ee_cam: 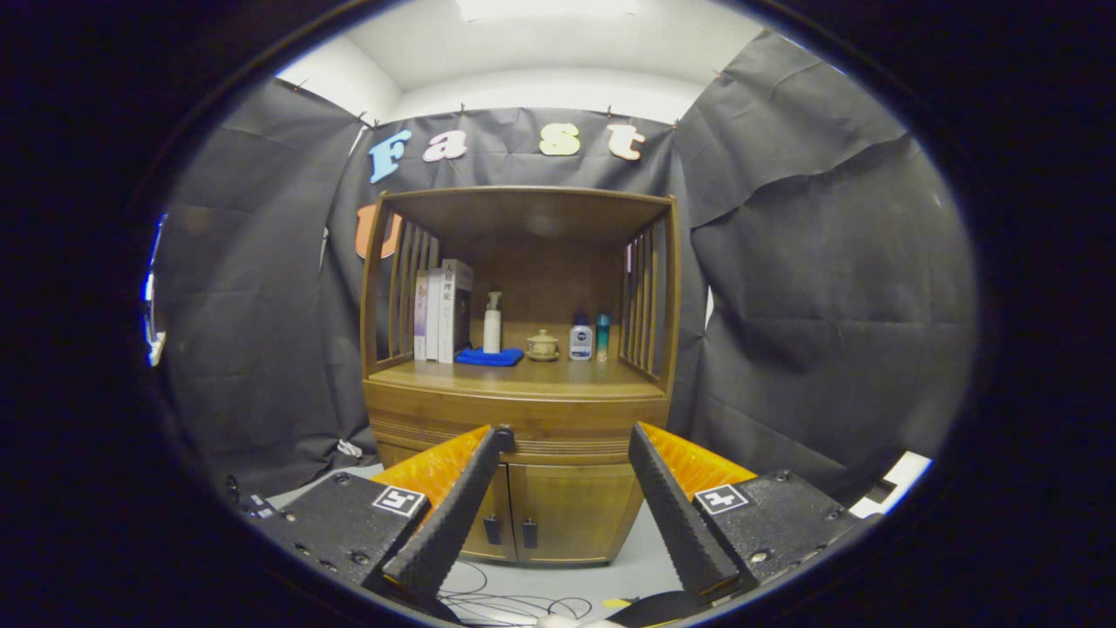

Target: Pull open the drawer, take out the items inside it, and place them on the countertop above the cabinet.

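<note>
Tongs: my gripper [565, 436] is spread wide, nothing between the fingers, nothing touched.
Finger tips: they line up with the cabinet's drawer band; left finger [453, 510] tip sits at the small dark knob [504, 433], contact I cannot tell; right finger [676, 506] tip at the band's right end.
Landmark: wooden cabinet [523, 384], straight ahead of my fingers, standing against the black cloth wall [811, 305].
Drawer: the ribbed drawer front [567, 436] runs just under the cabinet's countertop, flush with the cabinet, shut; contents hidden.
Countertop: flat wooden shelf surface [567, 377] above the drawer, front part bare, under the cabinet's roof and slatted sides.
Books: a few upright books [443, 310] at the back left of the countertop, against the left slats.
Blue cloth: folded blue cloth [490, 357] just right of the books.
Pump bottle: white pump bottle [493, 324] standing on the blue cloth.
Lidded cup: small pale lidded cup [542, 345] on a saucer, middle back of the countertop.
Small bottles: white bottle with dark cap [581, 338] and a teal bottle [602, 337] side by side, right of the lidded cup.
Lower doors: two doors [549, 515] below the drawer, closed, dark handles at their meeting edge.
Floor: pale floor [488, 593] at the cabinet's foot with thin cables.
</note>
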Demonstrator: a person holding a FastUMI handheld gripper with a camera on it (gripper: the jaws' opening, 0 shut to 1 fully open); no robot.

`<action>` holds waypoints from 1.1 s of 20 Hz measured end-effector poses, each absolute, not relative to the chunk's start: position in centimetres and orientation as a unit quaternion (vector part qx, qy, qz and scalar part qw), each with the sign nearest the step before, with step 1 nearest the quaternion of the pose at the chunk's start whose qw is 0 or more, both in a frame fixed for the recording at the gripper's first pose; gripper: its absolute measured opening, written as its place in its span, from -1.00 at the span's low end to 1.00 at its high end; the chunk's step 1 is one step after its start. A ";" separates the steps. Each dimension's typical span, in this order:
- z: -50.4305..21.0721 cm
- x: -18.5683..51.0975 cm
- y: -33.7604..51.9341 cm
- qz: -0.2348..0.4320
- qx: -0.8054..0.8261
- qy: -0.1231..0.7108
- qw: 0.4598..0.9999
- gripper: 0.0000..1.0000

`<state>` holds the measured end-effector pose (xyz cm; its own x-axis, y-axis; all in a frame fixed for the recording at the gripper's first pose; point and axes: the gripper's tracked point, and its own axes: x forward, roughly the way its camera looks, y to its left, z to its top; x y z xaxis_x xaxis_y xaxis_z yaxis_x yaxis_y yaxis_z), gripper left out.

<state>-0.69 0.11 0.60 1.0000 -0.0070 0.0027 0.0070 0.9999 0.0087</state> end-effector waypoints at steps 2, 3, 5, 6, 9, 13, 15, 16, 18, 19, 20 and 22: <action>0.6 -0.4 0.0 -0.006 0.004 0.000 1.000 0.95; 0.5 -0.3 0.0 -0.005 0.005 0.002 1.000 0.95; 0.4 -0.1 0.3 -0.002 0.005 0.003 1.000 0.95; 0.4 0.2 0.4 0.000 0.002 0.005 1.000 0.95; 0.7 1.6 0.8 0.009 -0.002 0.008 1.000 0.95; 0.8 4.7 1.2 0.011 -0.006 0.012 1.000 0.95; 1.2 6.6 1.8 0.013 -0.010 0.008 1.000 0.95; 1.3 7.6 2.2 0.015 -0.012 0.005 1.000 0.95; 1.2 9.8 3.0 0.017 -0.015 0.002 1.000 0.95; 0.6 11.0 3.5 0.020 -0.015 0.004 1.000 0.95; 0.2 12.1 4.0 0.022 -0.016 0.009 1.000 0.95; -0.7 14.2 4.9 0.026 -0.016 0.013 0.999 0.95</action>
